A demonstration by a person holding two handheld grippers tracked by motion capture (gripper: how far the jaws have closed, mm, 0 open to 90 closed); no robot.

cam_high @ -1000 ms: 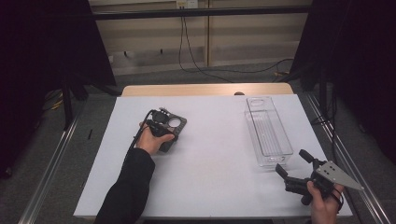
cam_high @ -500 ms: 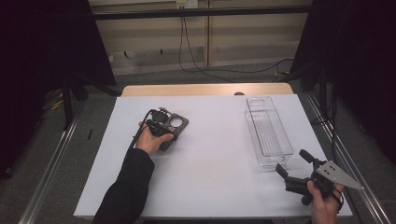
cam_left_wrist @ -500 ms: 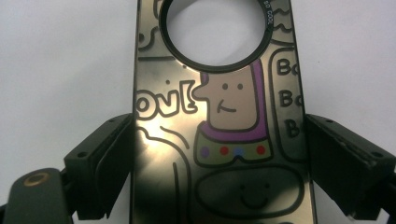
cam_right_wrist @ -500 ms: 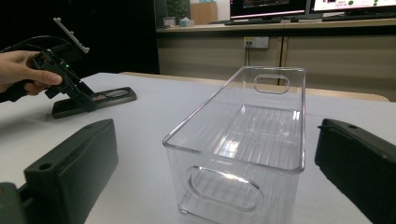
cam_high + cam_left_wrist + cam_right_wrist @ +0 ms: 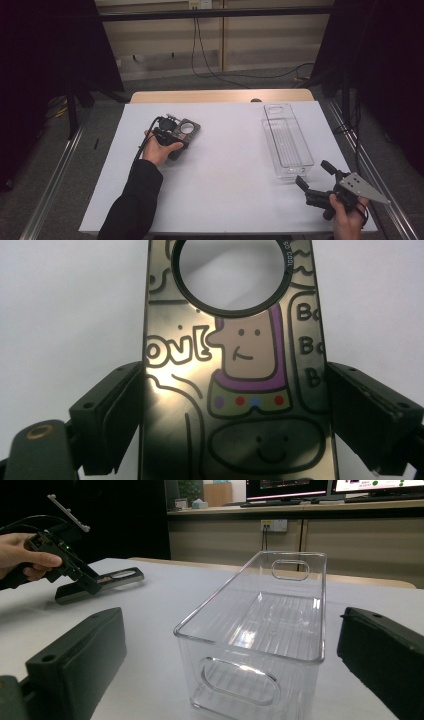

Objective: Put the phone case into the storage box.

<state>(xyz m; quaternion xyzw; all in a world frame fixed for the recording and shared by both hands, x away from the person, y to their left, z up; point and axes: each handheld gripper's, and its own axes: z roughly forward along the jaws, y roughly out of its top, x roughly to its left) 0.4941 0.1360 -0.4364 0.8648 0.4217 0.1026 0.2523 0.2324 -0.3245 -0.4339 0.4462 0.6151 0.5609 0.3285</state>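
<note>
Currently L gripper (image 5: pixel 176 136) has its jaws around the dark cartoon-printed plate (image 5: pixel 240 390), touching both long edges; plate lies flat on white table (image 5: pixel 225 165), left of centre. R gripper (image 5: pixel 316 183) gapes wide, holding nothing, facing clear bin (image 5: pixel 285 140). Risk: glossy edges (thin) could slip on lift. L gripper view shows the print; high view doesn't.
</note>
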